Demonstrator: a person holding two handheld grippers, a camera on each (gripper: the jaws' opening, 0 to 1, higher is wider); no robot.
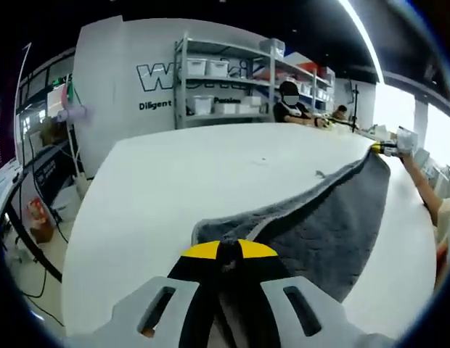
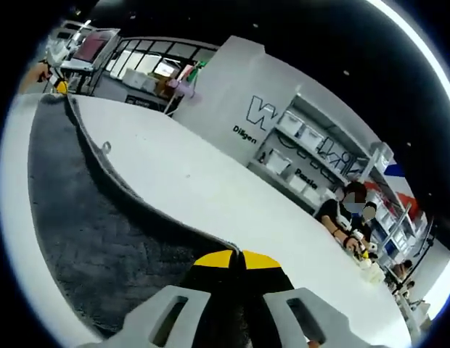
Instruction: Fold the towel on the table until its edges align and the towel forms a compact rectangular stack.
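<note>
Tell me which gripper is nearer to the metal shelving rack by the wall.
Hard to call; the right gripper looks slightly nearer. Both grippers pinch corners of the grey towel on the white table, with the shelving rack far across it from each; the left gripper holds the opposite end.

Grey towel [image 1: 326, 225] of plush, matt cloth, smooth white table [image 1: 174, 188] with a faint sheen

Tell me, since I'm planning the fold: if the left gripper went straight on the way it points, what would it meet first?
Probably only more of the grey towel it is already shut on, then the bare white table. Nothing else seems to stand in that line, though depth is hard to judge. The left gripper points along the towel's raised edge.
</note>
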